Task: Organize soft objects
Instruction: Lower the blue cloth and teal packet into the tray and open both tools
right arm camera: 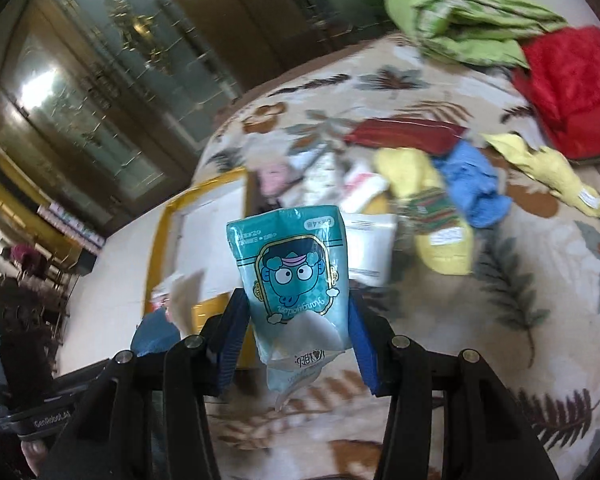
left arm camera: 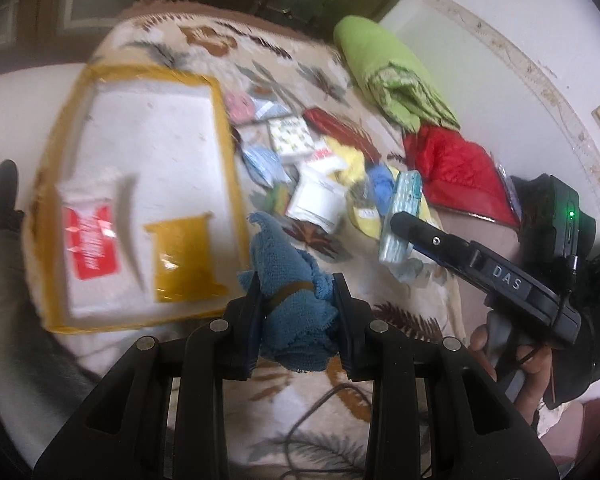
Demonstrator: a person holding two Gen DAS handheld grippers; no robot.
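— Left tool pinching what?
— Fluffy blue cloth, beside the yellow-rimmed foam tray holding packets. Right tool clamps a glossy teal tissue packet above the bed.

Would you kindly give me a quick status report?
Left tool clamped on blue cloth. Right tool gripping teal tissue pack. Foam tray ahead, unobstructed.

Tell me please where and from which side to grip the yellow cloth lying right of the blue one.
Grip the yellow cloth at its raised, crumpled middle, coming from above. It lies spread flat on the blanket, so the edges offer little to pinch, though motion blur hides the finer folds.
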